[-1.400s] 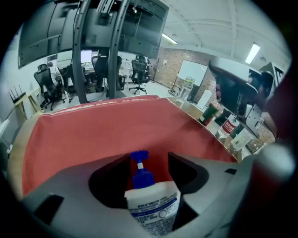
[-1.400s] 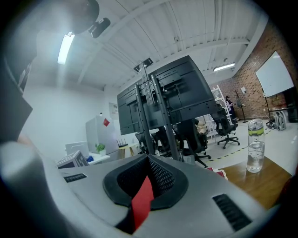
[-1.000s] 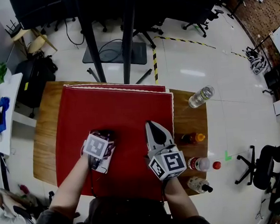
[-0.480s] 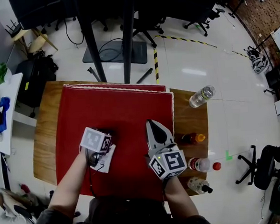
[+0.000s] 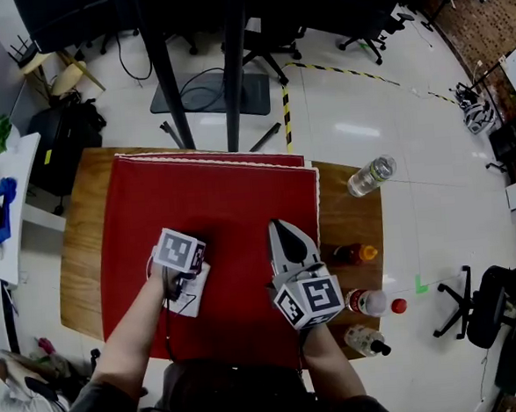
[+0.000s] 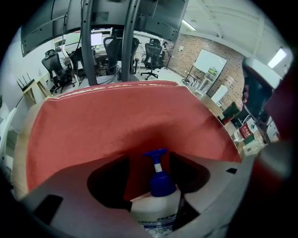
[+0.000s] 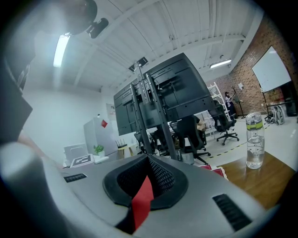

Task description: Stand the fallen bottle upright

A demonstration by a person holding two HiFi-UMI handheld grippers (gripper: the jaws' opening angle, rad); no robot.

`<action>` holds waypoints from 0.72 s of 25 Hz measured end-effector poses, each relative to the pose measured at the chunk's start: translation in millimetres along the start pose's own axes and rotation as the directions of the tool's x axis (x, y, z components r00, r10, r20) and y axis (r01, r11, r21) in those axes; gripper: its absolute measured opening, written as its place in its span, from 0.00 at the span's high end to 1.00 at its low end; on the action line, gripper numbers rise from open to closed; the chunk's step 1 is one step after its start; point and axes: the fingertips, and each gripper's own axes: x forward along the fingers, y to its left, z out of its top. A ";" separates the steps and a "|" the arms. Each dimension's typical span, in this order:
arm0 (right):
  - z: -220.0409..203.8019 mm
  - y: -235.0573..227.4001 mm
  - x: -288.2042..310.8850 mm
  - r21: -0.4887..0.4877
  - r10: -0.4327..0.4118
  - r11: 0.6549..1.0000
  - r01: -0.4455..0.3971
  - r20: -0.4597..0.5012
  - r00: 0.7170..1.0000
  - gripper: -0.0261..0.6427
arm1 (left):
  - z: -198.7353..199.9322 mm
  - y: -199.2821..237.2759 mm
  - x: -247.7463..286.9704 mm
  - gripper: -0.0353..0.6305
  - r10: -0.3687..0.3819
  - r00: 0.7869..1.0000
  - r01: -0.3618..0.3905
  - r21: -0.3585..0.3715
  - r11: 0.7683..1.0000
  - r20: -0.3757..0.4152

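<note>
A white bottle (image 6: 156, 211) with a blue pump top sits between the jaws of my left gripper (image 6: 150, 162), pump pointing forward along them, over the red cloth (image 6: 116, 121). In the head view only part of its white body (image 5: 196, 286) shows beneath the left gripper (image 5: 180, 252), whose marker cube hides the jaws. I cannot tell how far the bottle is tilted. My right gripper (image 5: 283, 236) rests beside it on the cloth (image 5: 213, 199), shut with nothing held, and looks out level over the table (image 7: 148, 162).
On the bare wooden strip (image 5: 347, 216) at the right are a clear water bottle (image 5: 370, 177), a small orange-capped bottle (image 5: 354, 255), a red-capped bottle (image 5: 369, 302) and a dark-capped one (image 5: 366, 340). Metal stand legs (image 5: 231, 70) rise behind the table.
The left gripper with the bottle has shifted slightly away from me and its marker cube has turned. The right gripper has not moved.
</note>
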 end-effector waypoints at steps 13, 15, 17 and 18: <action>-8.7 8.1 6.9 -0.013 0.021 1.000 -0.021 -0.026 0.999 0.96 | -1.8 4.7 0.3 0.60 0.084 0.996 -0.080 0.100 0.992 -0.030; -7.9 8.0 6.6 -0.016 0.020 1.000 -0.020 -0.026 0.999 0.96 | -2.1 5.7 -1.5 0.61 0.090 0.996 -0.087 0.106 0.991 -0.022; -7.1 7.0 5.4 -0.018 0.017 1.000 -0.018 -0.027 0.999 0.96 | -1.7 3.1 -3.1 0.62 0.085 0.996 -0.083 0.107 0.991 -0.007; -6.8 6.7 4.8 -0.018 0.016 1.000 -0.017 -0.027 1.000 0.96 | -1.0 1.8 -4.3 0.62 0.086 0.996 -0.086 0.113 0.990 0.002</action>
